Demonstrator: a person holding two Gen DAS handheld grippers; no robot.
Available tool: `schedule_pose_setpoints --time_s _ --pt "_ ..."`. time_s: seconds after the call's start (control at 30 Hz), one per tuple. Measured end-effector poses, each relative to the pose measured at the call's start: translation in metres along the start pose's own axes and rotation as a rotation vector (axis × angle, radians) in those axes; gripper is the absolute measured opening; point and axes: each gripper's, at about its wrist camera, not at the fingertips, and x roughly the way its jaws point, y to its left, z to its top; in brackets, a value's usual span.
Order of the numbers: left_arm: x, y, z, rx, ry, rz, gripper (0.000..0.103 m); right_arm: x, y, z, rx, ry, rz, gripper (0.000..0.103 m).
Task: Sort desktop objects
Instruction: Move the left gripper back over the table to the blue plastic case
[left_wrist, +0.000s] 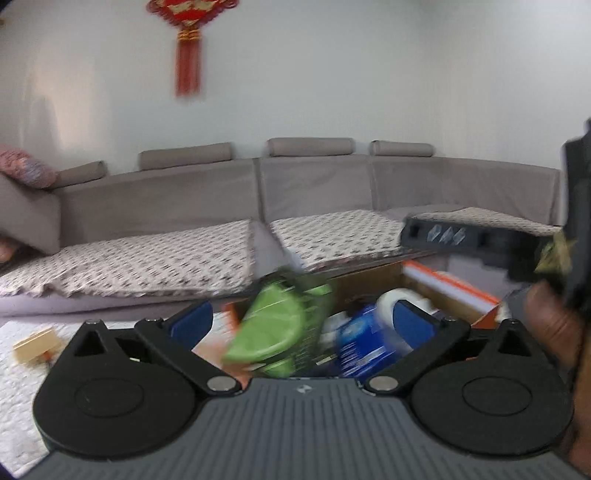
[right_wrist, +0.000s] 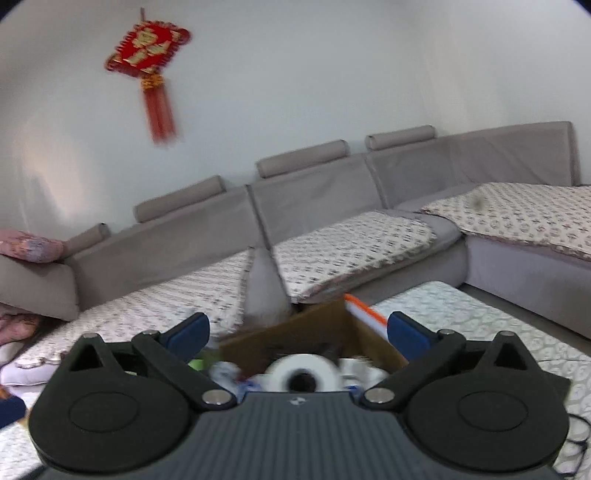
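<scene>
Several items in cardboard box

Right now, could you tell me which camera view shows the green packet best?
The left wrist view: the green packet lies in plain sight, though blurred, among the things in the cardboard box. The right wrist view shows only a green sliver beside its left jaw.

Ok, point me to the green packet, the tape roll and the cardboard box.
green packet (left_wrist: 273, 325), left wrist view, middle of its front face
tape roll (right_wrist: 303, 373), right wrist view, white side above the core hole
cardboard box (right_wrist: 295, 328), right wrist view, brown inner wall
</scene>
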Motion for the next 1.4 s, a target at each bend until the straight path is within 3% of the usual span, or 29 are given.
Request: schedule_pose_setpoints --time_s 0.27,0.5,0.67,0.83,0.97,1.03,1.27,1.33,1.4 --pt "-0.01 0.09 -0.028 -0.01 0.05 0.195 0.103 -0.015 0.079 -0.018 -0.104 0.011 0.167 0.103" --pt "0.016 0.154 -0.059 0.028 0.086 0.337 0.103 -0.02 0.147 -0.054 -0.226 0.066 0.267 0.103" --pt "0.03 0.177 -0.075 0.007 0.123 0.336 0.103 -0.015 0.185 -0.089 -0.325 0.092 0.313 0.103" --pt "0.037 0.182 -0.08 0.01 0.137 0.357 0.103 0.022 0.204 -0.115 -0.387 0.189 0.303 0.101" --pt "0.027 0.189 -0.086 -0.017 0.156 0.377 0.103 0.063 0.196 -0.118 -0.357 0.284 0.246 0.093" --pt "0.028 0.191 -0.088 -0.02 0.159 0.385 0.103 0.075 0.194 -0.12 -0.347 0.312 0.212 0.081" --pt "0.024 0.202 -0.096 -0.041 0.16 0.392 0.103 0.105 0.196 -0.152 -0.37 0.394 0.114 0.068" --pt "0.027 0.206 -0.097 -0.049 0.166 0.388 0.103 0.106 0.202 -0.158 -0.423 0.386 0.095 0.042" --pt "0.03 0.21 -0.099 -0.06 0.176 0.39 0.103 0.103 0.207 -0.161 -0.458 0.383 0.095 0.04"
